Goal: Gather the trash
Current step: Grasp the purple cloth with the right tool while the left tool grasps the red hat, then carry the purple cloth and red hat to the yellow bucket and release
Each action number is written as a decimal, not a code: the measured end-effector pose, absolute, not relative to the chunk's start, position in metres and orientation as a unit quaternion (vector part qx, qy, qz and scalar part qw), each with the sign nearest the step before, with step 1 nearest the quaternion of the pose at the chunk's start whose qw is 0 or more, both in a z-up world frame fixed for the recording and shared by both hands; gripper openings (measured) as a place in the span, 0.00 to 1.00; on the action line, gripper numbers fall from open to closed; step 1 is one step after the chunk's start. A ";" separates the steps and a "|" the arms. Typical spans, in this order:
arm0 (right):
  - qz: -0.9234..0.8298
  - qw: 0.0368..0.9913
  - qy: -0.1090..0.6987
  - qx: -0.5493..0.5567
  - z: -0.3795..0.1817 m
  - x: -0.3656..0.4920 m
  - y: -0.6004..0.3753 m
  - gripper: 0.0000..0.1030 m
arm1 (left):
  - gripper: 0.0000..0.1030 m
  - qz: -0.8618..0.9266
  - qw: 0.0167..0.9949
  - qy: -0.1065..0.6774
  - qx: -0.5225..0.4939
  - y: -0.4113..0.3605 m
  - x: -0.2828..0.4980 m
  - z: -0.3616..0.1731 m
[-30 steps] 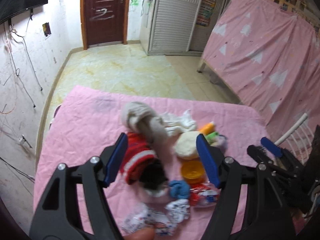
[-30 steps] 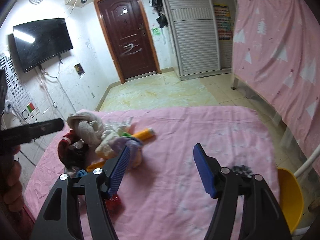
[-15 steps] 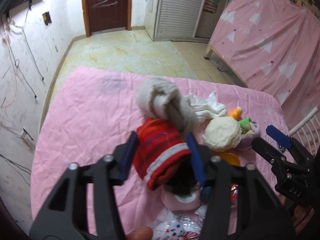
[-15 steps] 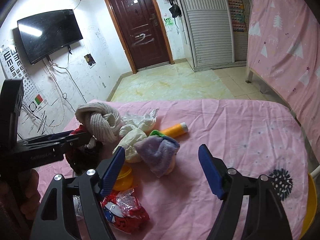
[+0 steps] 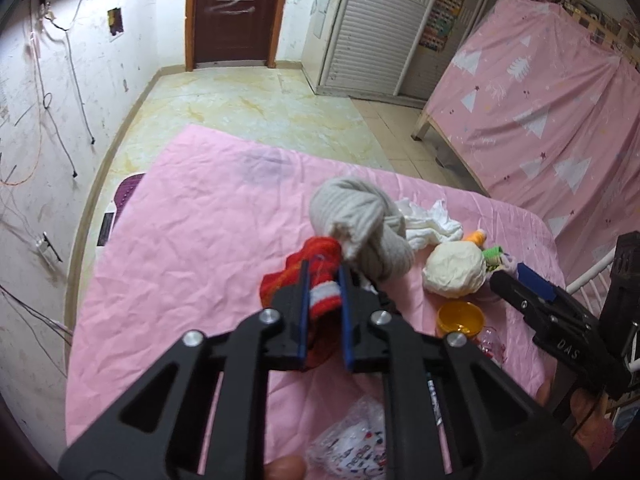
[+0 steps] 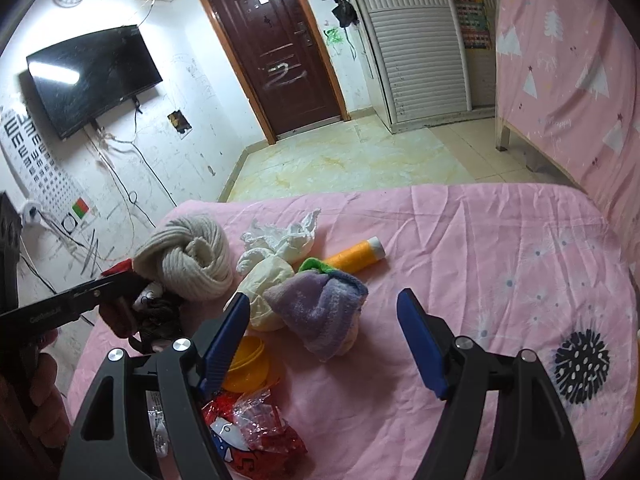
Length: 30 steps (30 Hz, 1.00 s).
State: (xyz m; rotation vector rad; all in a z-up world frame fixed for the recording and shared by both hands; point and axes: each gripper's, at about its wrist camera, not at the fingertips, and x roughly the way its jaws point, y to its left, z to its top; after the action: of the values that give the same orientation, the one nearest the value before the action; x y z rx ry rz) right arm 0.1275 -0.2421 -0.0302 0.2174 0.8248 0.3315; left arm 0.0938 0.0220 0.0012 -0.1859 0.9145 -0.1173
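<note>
My left gripper (image 5: 323, 276) is shut on a red sock with a white stripe (image 5: 320, 300), which lies on the pink sheet (image 5: 200, 240). A knotted grey sock (image 5: 360, 220) touches it from behind. In the right wrist view, my right gripper (image 6: 322, 300) stands open over a purple sock (image 6: 320, 312) without touching it. Around it lie a crumpled white tissue (image 6: 284, 236), a cream paper ball (image 6: 264, 284), an orange tube (image 6: 354, 256), a yellow lid (image 6: 248, 364) and a red plastic wrapper (image 6: 248, 436). A printed white wrapper (image 5: 352, 444) lies near the front edge.
A bed draped in pink cloth (image 5: 540, 100) stands to the right. Beyond the sheet's far edge is tiled floor (image 5: 260, 112) and a brown door (image 6: 276, 52). A television (image 6: 92, 76) hangs on the left wall. The right part of the sheet (image 6: 500, 260) is bare.
My left gripper moved forward and down onto the red sock and closed on it. My right gripper came nearer the purple sock and opened a little wider.
</note>
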 end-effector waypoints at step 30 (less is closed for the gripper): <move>0.134 0.925 0.311 0.171 0.013 0.061 -0.352 0.18 | 0.11 -0.119 0.917 0.380 -0.009 -0.082 0.055 0.065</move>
State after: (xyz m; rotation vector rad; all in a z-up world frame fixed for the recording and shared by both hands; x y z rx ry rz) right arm 0.0614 -0.3520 0.0130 0.3504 0.6385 0.2746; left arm 0.0554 -0.0815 0.0647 -0.0178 0.7819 -0.2457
